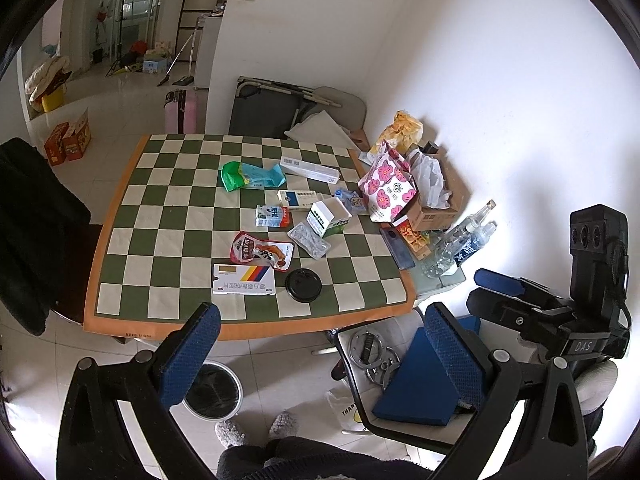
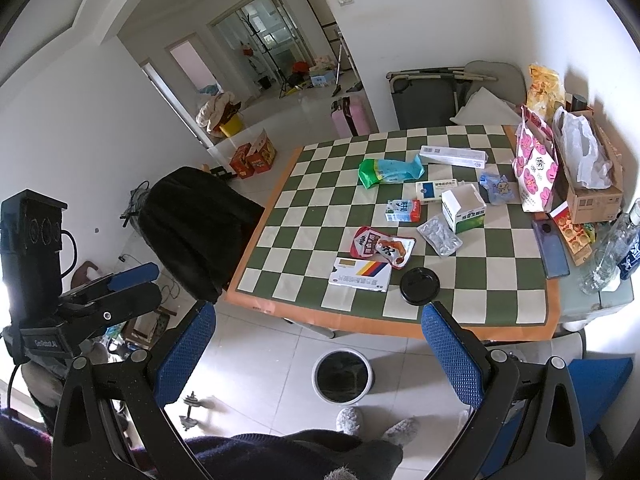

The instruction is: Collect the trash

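Trash lies on the checkered tablecloth (image 1: 168, 240): a black cup lid (image 1: 303, 285), a white medicine box with coloured stripes (image 1: 244, 279), a red snack wrapper (image 1: 262, 251), a blister pack (image 1: 309, 240), a small milk carton (image 1: 272, 216), an open green-white box (image 1: 328, 218), a green-blue wrapper (image 1: 250, 175) and a long white box (image 1: 310, 169). A white waste bin (image 1: 214, 390) stands on the floor in front of the table; it also shows in the right wrist view (image 2: 343, 376). My left gripper (image 1: 320, 360) and right gripper (image 2: 320, 360) are open and empty, held above the floor before the table's near edge.
A floral bag (image 1: 386, 186), a cardboard box (image 1: 434, 204), a phone (image 1: 396, 248) and clear bottles (image 1: 460, 240) crowd the table's right side. A chair draped in black cloth (image 1: 36, 232) stands left. A chair with a blue box (image 1: 416, 384) stands right. My slippered feet (image 1: 256, 428) are below.
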Demonstrator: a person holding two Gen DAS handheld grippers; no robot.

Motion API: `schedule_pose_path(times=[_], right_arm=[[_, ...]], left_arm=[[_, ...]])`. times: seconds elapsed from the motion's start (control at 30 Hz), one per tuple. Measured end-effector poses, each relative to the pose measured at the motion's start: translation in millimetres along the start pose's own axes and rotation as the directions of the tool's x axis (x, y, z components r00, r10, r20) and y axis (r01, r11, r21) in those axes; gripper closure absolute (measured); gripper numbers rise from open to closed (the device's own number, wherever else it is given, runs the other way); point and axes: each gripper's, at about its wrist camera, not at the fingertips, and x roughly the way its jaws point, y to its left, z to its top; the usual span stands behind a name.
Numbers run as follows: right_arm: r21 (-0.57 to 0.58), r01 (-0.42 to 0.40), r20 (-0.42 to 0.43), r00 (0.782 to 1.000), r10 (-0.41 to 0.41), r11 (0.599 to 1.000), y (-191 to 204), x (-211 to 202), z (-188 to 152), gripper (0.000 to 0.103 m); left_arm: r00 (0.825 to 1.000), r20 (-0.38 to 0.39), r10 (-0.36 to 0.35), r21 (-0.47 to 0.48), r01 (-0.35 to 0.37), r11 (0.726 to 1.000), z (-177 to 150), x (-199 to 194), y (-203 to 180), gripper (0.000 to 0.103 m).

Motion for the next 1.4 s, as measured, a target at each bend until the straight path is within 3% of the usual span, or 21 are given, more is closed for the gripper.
schedule_pose_path(times=[0.63,0.73,0.87,1.0,1.17,1.33,1.4], right_arm=[[0.003,-0.005,0.002,1.000,0.005,1.000,2,1,1,0.000],[0.011,-0.003,0.003,1.000,0.003,1.000,2,1,1,0.000],[0.063,0.085,0.022,0.996,-0.087,0.994,4,16,5,0.000],[0.133,0.224,-0.011,0.974,-0.224,0.966,-10,52,4,0.000],[0.202,0.351,-0.142,0.934,-0.327,0.914,-54,130,-12,0.000],[0.242,0.438,-0.254,0.890,-0.380,0.866,-112,218,-22,0.000],[0.236,0.463,-0.323,0.866,-0.381,0.854,-136,262,-23,0.000]], left_arm=[[1.000,0.000,0.002,-0.003,-0.002,1.000,1,2,3,0.000],[0.997,0.018,0.070,0.003,-0.070,0.998,0,0,5,0.000],[0.959,0.054,0.279,0.024,-0.281,0.959,6,27,21,0.000],[0.911,-0.020,0.411,0.009,-0.411,0.911,8,82,62,0.000],[0.882,-0.179,0.435,-0.054,-0.450,0.891,-16,142,126,0.000],[0.825,-0.364,0.433,-0.137,-0.507,0.851,-34,223,170,0.000],[0.794,-0.425,0.435,-0.159,-0.538,0.828,-38,232,175,0.000]])
